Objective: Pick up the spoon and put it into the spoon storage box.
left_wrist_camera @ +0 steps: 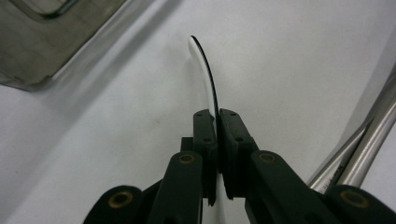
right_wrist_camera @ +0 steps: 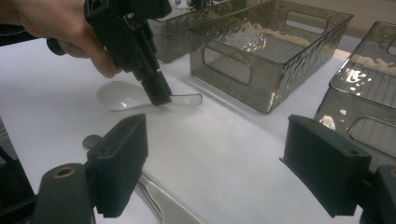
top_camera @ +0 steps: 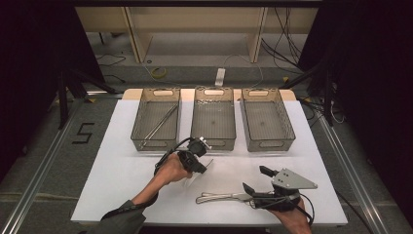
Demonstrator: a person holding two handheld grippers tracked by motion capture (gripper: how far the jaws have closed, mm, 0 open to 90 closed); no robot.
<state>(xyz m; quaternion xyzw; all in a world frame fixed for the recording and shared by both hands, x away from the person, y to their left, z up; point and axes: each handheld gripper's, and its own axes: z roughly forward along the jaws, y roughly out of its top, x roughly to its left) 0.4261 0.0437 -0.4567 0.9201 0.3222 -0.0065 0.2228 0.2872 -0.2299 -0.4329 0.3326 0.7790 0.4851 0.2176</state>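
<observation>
High view: the white rectangular tabletop is evenly lit from above, while the surrounding floor and side curtains fall into deep darkness; resolution is soft, with fine detail smeared. Left gripper view: the smoked translucent plastic bin at upper left is out of focus and casts a broad, soft shadow across the white surface. Right gripper view: overhead light glares on the rippled walls of the nearest smoked bin; the near foreground is blurred.
</observation>
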